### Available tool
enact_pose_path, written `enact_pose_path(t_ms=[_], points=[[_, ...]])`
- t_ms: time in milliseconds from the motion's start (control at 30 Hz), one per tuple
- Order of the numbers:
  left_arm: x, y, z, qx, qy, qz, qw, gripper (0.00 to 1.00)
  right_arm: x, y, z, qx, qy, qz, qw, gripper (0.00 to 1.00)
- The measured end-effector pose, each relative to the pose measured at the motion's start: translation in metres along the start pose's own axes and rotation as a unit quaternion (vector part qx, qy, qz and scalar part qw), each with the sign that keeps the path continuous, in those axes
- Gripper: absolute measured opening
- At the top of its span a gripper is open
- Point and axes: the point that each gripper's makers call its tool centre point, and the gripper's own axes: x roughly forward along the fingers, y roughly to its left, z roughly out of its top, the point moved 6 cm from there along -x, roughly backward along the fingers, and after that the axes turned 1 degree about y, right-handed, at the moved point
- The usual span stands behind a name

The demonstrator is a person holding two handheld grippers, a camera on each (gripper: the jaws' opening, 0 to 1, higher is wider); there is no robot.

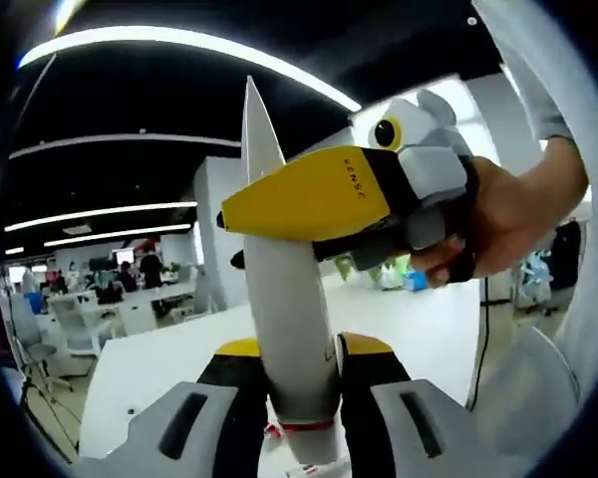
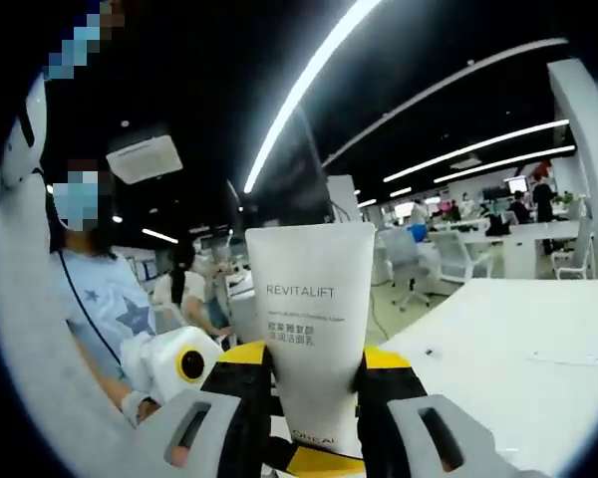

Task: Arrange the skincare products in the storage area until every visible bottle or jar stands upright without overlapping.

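Observation:
A white squeeze tube (image 1: 284,319) is held up in the air above a white table (image 1: 169,368), its crimped end pointing up. My left gripper (image 1: 299,357) is shut on the tube's lower part, near the cap end. My right gripper (image 1: 309,194), held by a hand (image 1: 503,214), comes in from the right with its yellow jaw clamped across the tube's middle. In the right gripper view the tube (image 2: 309,299) shows its flat face printed REVITALIFT, and my right gripper (image 2: 314,366) is shut on it. The left gripper's body (image 2: 174,370) is at the lower left.
White tables (image 2: 518,358) spread below and to the right. A person (image 2: 100,299) stands close on the left of the right gripper view. Desks, office chairs (image 1: 65,324) and several people fill the far background.

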Motion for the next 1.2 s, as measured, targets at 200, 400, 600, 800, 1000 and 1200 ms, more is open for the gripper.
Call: enact_pose_path(t_ms=[200,400,600,800,1000,1200], points=[[0.002,-0.002,0.008,0.087,-0.002,0.014,0.9961,0.27,-0.006,-0.002,0.005,-0.004,-0.014,-0.005,0.9999,0.26],[0.002,-0.006,0.004,0.117,0.013,0.007,0.9930,0.29,-0.008,-0.004,0.002,0.005,-0.008,-0.011,0.9999,0.26],[0.005,-0.005,0.008,0.215,0.039,0.010,0.9759,0.37,-0.012,-0.005,-0.001,0.003,-0.007,-0.016,0.9998,0.26],[0.005,-0.012,0.007,0.249,0.050,0.012,0.9673,0.37,-0.013,-0.009,-0.003,0.008,-0.008,-0.019,0.9998,0.26],[0.005,-0.009,0.001,0.231,0.075,0.014,0.9701,0.33,-0.013,-0.013,-0.008,0.013,-0.004,-0.025,0.9996,0.26],[0.005,-0.009,-0.005,0.228,0.087,0.012,0.9698,0.31,-0.015,-0.017,-0.013,0.012,0.003,-0.028,0.9995,0.26]])
